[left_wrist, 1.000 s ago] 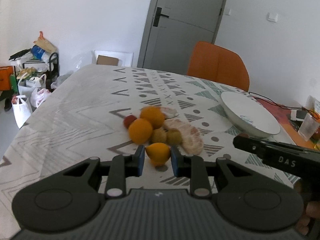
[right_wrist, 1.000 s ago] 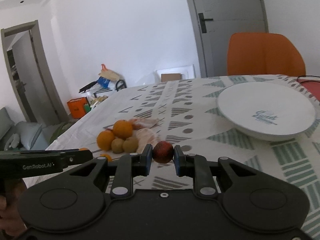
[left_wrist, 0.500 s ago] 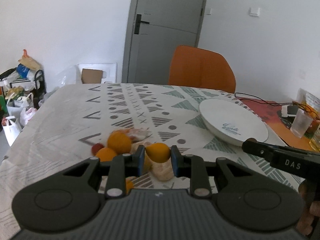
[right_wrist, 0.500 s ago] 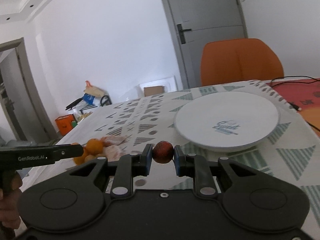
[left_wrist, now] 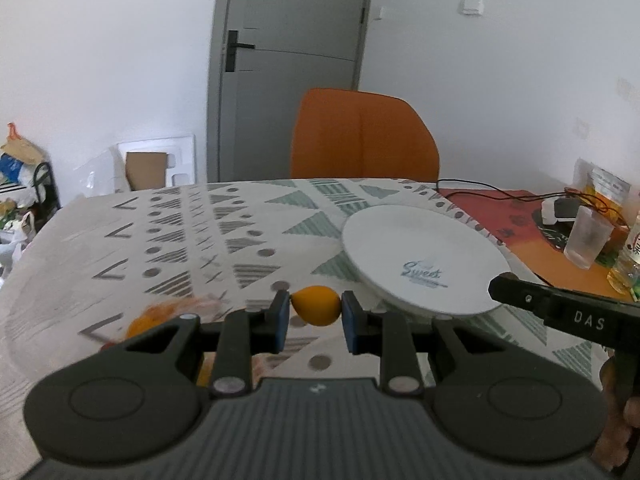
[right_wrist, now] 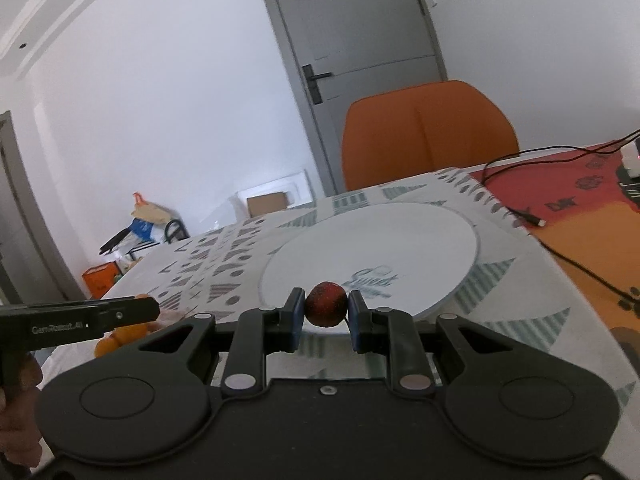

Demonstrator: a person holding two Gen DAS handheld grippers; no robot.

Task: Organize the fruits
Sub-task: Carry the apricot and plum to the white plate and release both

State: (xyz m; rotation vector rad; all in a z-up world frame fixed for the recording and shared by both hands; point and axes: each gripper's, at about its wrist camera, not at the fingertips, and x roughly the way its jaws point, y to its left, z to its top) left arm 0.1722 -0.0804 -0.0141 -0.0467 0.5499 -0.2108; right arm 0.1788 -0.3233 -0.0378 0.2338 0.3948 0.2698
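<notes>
Fingers point(left_wrist: 282, 320) pinch lemon point(left_wrist: 316, 305); pile point(left_wrist: 160, 318) blurred.

- Home, dining area, prob. a lived-in flat.
- Table point(left_wrist: 248, 240) w/ patterned cloth; white plate point(left_wrist: 420, 256) marked "Sweet" on it.
- Orange chair point(left_wrist: 364, 136) at far side, grey door point(left_wrist: 288, 64) behind.
- Bags and clutter point(right_wrist: 140, 224) piled on floor by wall, cardboard box point(left_wrist: 146, 170) nearby.
- Plastic cup point(left_wrist: 588, 240), cables point(right_wrist: 560, 248) on table's right end.
</notes>
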